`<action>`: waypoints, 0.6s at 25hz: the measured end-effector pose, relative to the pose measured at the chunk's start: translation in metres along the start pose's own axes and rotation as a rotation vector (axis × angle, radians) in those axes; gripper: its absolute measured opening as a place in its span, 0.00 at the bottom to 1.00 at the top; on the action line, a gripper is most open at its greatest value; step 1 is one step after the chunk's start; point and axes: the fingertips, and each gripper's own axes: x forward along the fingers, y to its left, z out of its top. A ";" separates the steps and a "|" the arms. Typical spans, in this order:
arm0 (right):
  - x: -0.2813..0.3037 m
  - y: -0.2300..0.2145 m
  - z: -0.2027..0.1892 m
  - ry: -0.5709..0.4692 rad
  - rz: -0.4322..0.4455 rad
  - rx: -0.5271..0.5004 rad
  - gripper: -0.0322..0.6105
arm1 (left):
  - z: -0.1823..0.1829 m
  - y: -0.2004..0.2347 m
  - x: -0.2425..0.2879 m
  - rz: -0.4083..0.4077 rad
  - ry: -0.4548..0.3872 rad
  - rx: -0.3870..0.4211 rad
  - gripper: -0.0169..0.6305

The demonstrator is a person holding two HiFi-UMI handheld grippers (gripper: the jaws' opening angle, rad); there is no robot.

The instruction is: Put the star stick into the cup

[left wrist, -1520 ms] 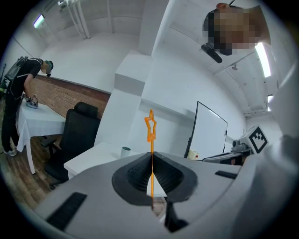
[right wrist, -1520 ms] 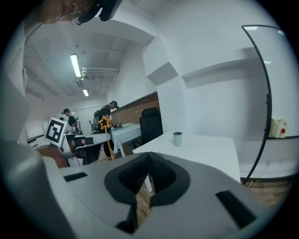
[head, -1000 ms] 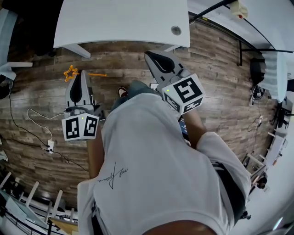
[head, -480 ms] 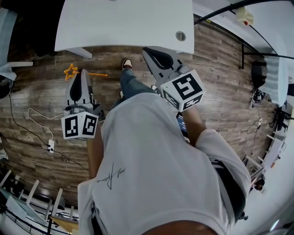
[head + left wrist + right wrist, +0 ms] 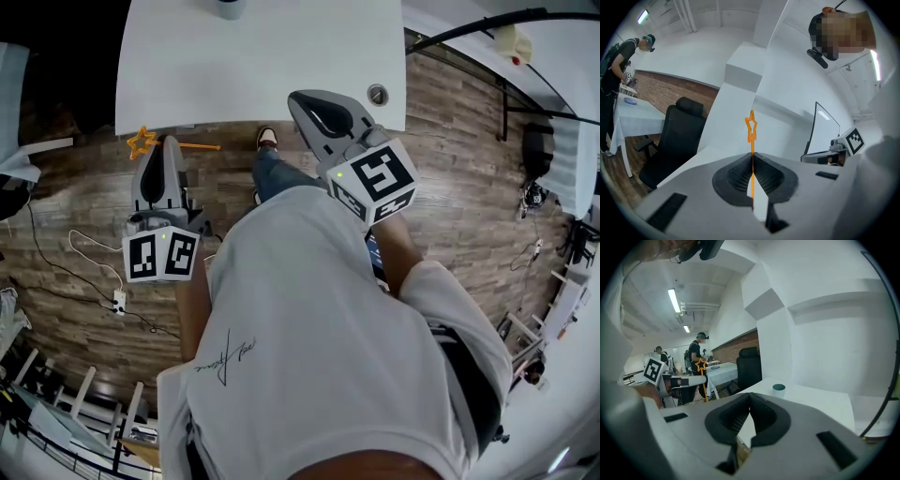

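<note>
On the left, the left gripper [image 5: 166, 143] is holding the star stick [image 5: 752, 147]. Its jaws are pressing together on the thin shaft, with no gap showing on either side of it. The stick is standing upright, with the star above the jaws and the rest of the shaft running down between the pads. In the head view the gripper is hanging over the wooden floor [image 5: 84, 197], just short of the near edge of the white table [image 5: 262, 66].

So the pick-up looks done, and the drop into the cup is not. The cup [image 5: 778, 389] is sitting far back on the table, well apart from the stick. What is left, as I judge it, is carrying the stick across the tabletop, lining its lower end up over the cup's mouth and letting it go.

The stick is bright orange and very thin, like wire. Its star is only an outline, open in the middle. It is showing no bend in the grip. The cup is small and pale, with a dark teal rim and inside.

On the right, the right gripper [image 5: 750, 398] is carrying nothing. Its jaws are meeting at the tips with nothing between the pads, and it is pointing towards the table and the cup.
</note>
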 end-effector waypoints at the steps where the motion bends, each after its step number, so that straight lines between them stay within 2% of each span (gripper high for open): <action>1: 0.005 -0.005 0.002 -0.001 0.000 0.006 0.06 | 0.002 0.001 0.007 -0.002 0.003 0.001 0.04; 15: 0.052 -0.054 0.023 -0.026 0.029 0.045 0.06 | 0.036 0.007 0.085 -0.029 -0.014 0.071 0.04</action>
